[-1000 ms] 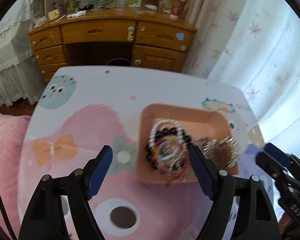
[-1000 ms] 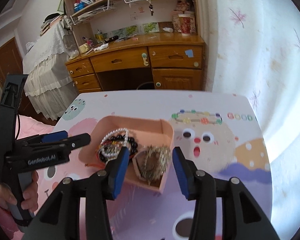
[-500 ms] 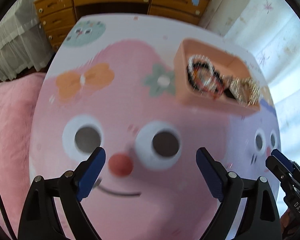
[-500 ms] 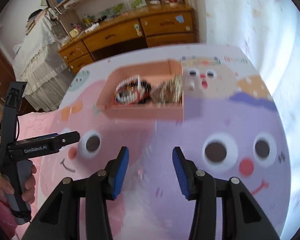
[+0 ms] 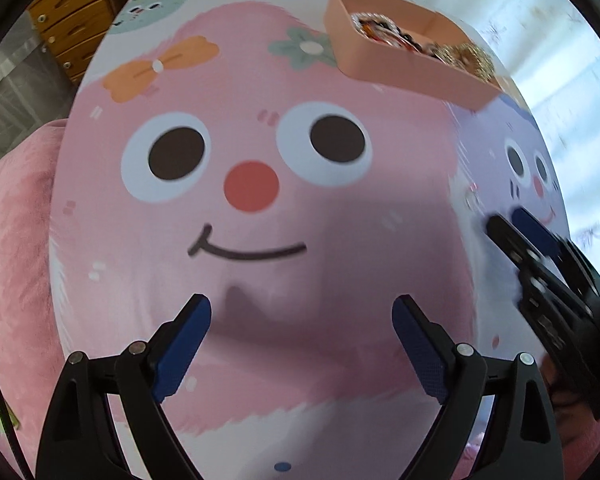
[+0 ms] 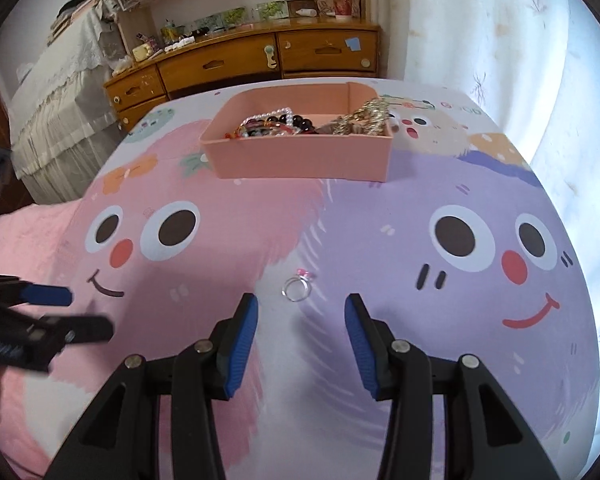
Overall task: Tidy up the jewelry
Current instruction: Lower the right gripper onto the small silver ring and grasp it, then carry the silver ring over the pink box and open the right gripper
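Observation:
A pink box [image 6: 300, 160] stands at the far side of the cartoon-print table and holds bead bracelets [image 6: 272, 124] and gold chains [image 6: 364, 118]; it also shows in the left wrist view [image 5: 400, 70]. A silver ring with a pink stone [image 6: 297, 287] lies on the cloth just ahead of my right gripper [image 6: 300, 312], which is open and empty. My left gripper [image 5: 302, 320] is open and empty over the pink face print. The right gripper also shows in the left wrist view [image 5: 516, 224], and the left gripper in the right wrist view [image 6: 72, 312].
A wooden desk with drawers [image 6: 260, 60] and shelves stands behind the table. A bed with a white cover [image 6: 52, 92] is at the left. A pink blanket [image 5: 12, 240] lies by the table's left edge. White curtains [image 6: 500, 40] hang at the right.
Both grippers have pulled back from the box toward the table's near side. The box now lies farther away. The ring has come into view in front of the right gripper.

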### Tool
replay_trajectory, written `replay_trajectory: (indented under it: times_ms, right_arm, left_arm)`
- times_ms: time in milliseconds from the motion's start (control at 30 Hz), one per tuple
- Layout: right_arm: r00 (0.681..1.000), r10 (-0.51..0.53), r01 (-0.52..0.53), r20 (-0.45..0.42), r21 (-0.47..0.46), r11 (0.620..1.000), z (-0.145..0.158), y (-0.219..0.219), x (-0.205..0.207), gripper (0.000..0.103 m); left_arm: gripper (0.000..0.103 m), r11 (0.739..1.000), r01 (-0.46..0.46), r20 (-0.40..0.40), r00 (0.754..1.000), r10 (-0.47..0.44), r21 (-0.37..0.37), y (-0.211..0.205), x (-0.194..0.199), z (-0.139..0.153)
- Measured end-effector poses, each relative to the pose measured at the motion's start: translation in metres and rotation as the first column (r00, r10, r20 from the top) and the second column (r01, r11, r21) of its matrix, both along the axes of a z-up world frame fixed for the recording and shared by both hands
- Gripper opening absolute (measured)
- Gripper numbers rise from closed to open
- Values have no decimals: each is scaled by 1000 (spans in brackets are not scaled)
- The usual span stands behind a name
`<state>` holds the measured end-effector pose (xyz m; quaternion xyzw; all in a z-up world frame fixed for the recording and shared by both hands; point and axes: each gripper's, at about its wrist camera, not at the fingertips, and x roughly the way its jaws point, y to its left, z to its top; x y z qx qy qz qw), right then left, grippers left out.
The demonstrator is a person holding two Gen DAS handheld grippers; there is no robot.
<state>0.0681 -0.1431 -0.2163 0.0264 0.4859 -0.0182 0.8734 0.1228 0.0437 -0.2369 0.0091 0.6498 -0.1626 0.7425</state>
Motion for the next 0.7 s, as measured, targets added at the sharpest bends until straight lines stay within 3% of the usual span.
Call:
replay_trajectory:
  times_ms: [233,467,533,700]
  right_arm:
    - [1000,-20,19,-6,-96,995,-14,16,17,42]
    - [998,-62,60,-30,-56,997,-17,9,24,26]
    - [998,-62,60,-34,-56,997,-17,8,25,16]
    - [998,-31,27,-49,-68,997,-17,9,29,16]
  left_arm:
    - [91,999,22,7,1000,-22,-31,2,-1,0]
    - [91,1000,7,18,1000,-6,-27,15,13,2]
    - [91,999,-7,9,1000,7,-32,20,15,0]
    - [91,998,-31,1,1000,31,-51,29,19,-4]
